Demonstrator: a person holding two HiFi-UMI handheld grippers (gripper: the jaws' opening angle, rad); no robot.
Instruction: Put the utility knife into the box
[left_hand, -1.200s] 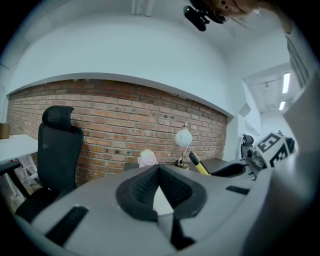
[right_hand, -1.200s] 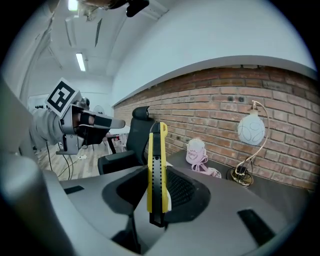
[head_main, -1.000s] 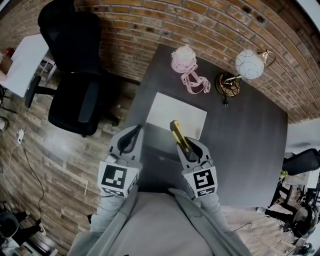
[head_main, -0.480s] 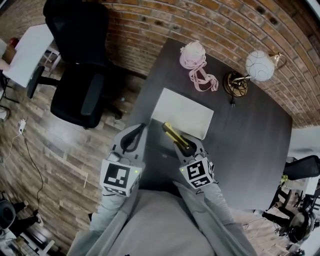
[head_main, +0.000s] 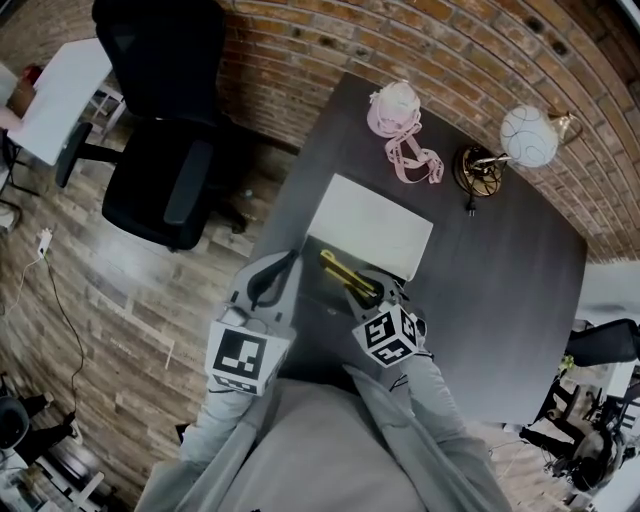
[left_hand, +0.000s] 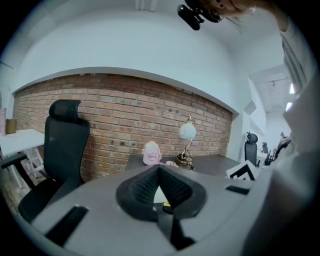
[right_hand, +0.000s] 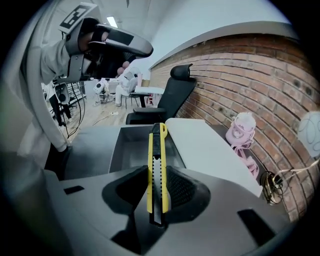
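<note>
Yellow utility knife (right_hand: 156, 150) sits clamped between the jaws of the right gripper (right_hand: 158, 186), its length running straight out past the jaw tips. Just ahead of and below this gripper lies the open grey box (right_hand: 116, 150), and the knife's far end is over it. A white lid (right_hand: 210, 150) lies to the gripper's right of the box. The left gripper (left_hand: 160, 172) hangs beside the right one, near the box, its jaws pressed together on nothing.

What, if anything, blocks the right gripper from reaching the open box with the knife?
Probably nothing. The right gripper, shut on the utility knife, points down toward the open box just ahead. No object lies between them, and the left gripper sits off to the side.
</note>
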